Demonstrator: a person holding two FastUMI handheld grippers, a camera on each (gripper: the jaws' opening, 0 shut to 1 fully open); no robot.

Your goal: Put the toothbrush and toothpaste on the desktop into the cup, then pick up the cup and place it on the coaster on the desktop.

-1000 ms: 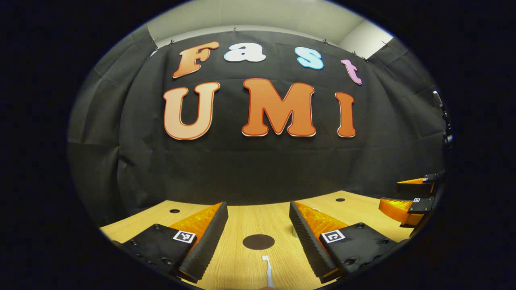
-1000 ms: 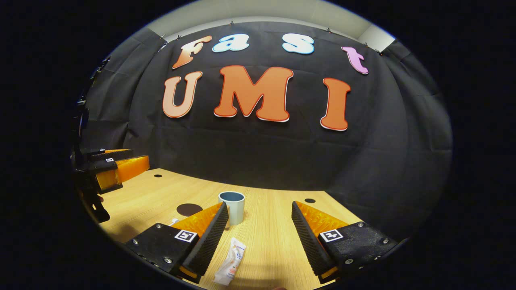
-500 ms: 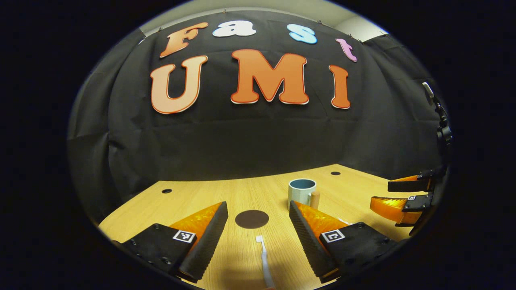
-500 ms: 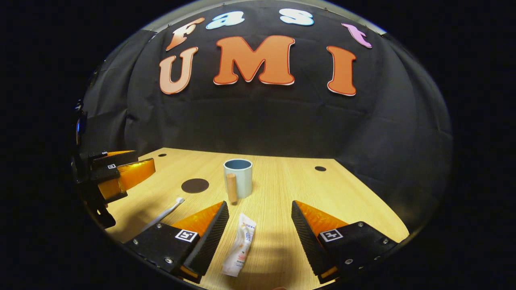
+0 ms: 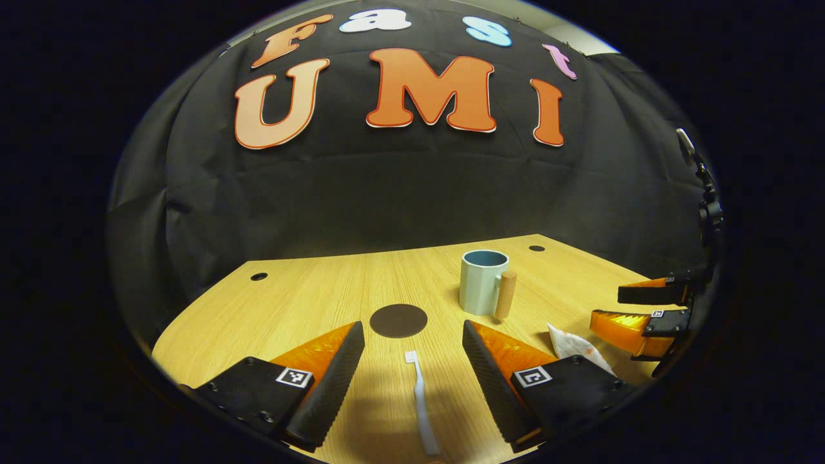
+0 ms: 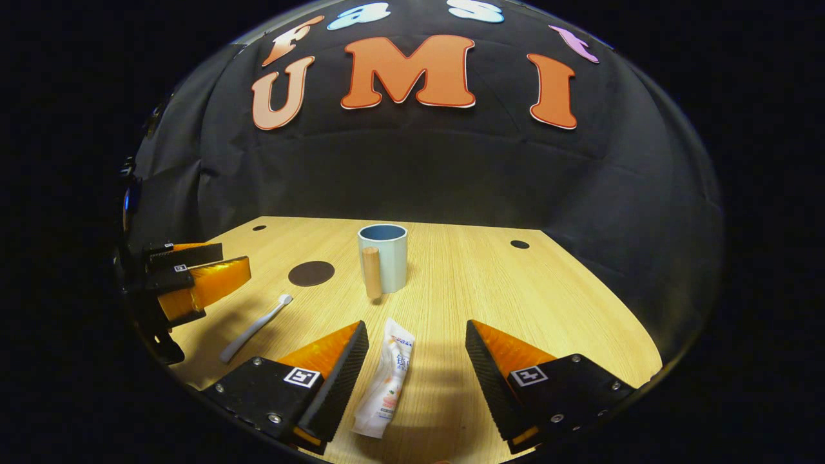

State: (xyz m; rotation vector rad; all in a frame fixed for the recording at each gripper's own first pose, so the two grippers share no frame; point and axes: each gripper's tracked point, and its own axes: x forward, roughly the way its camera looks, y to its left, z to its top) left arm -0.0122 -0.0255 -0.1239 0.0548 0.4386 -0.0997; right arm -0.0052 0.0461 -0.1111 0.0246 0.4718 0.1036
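Observation:
A white toothbrush point(image 5: 422, 399) lies flat on the wooden desktop between the fingers of my open left gripper point(image 5: 412, 338), bristle end pointing away. Beyond it lies a dark round coaster point(image 5: 398, 320). A pale blue cup point(image 5: 482, 281) with a wooden handle stands upright to the right of the coaster. A white toothpaste tube point(image 6: 387, 381) lies on the desk between the fingers of my open right gripper point(image 6: 416, 335), apart from both. The cup point(image 6: 385, 258) stands ahead of it, with the coaster point(image 6: 311, 273), the toothbrush point(image 6: 254, 327) and the left gripper point(image 6: 193, 283) to the left.
The wooden desktop point(image 6: 515, 303) has small dark holes near its far corners and ends at the black cloth wall. The right gripper point(image 5: 644, 316) shows at the right edge of the left gripper view, beside the toothpaste tube point(image 5: 573, 345).
Both views have tilted down and pulled back, so more of the desk shows. The cup, coaster and toothpaste have come into the left gripper view. Nothing on the desk has moved.

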